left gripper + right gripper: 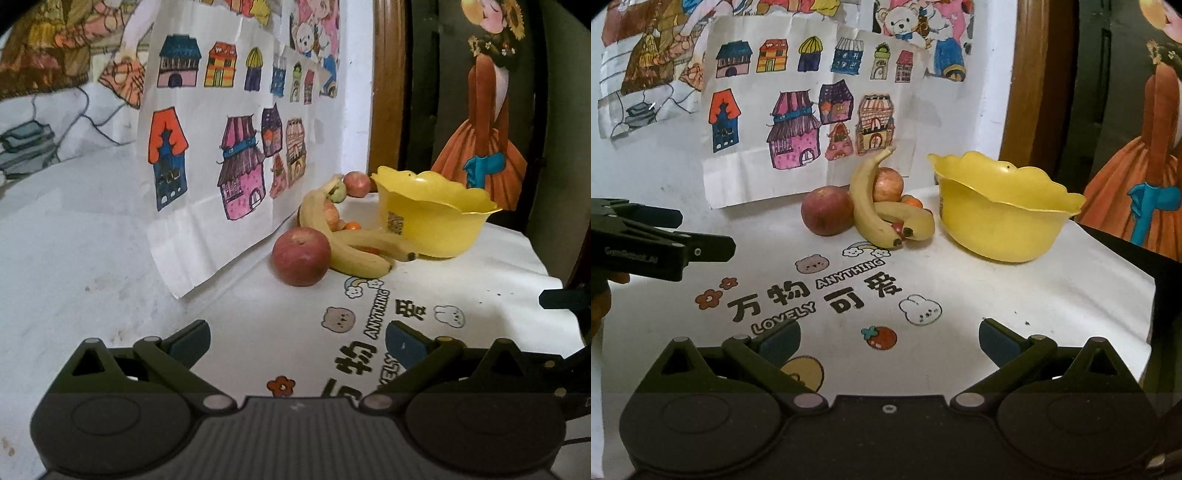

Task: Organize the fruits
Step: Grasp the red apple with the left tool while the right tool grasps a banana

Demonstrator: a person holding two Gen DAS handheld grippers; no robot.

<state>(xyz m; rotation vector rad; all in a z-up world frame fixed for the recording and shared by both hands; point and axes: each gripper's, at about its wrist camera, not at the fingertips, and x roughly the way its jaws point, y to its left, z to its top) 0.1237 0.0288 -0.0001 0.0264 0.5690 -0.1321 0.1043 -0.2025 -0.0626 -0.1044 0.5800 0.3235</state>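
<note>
Both our tongs, left gripper (297, 341) and right gripper (889, 341), hover spread and empty.
Ahead: white printed tablecloth (960, 295) reading "ANYTHING", "LOVELY", "万物可爱"; beyond, red apple (827, 210), yellow bananas (875, 210), scalloped yellow plastic bowl (1004, 210) right.

Lighting on my feeds is soft and kinda dim, indoor ambient, no hard beam anywhere. The white printed tablecloth (960, 295) reads evenly lit, and the scalloped yellow plastic bowl (1004, 218) only drops a faint shadow under its base. The dark doorway area on the right (424, 92) is murky with little detail. No real glare, just a mild sheen on the round red apple (301, 256). Both fisheyes bend straight lines hard at the edges and the corners vignette to black. Overall sharpness is mushy and a bit noisy, and the black gripper housing at the bottom (886, 435) looks soft up close.
</note>
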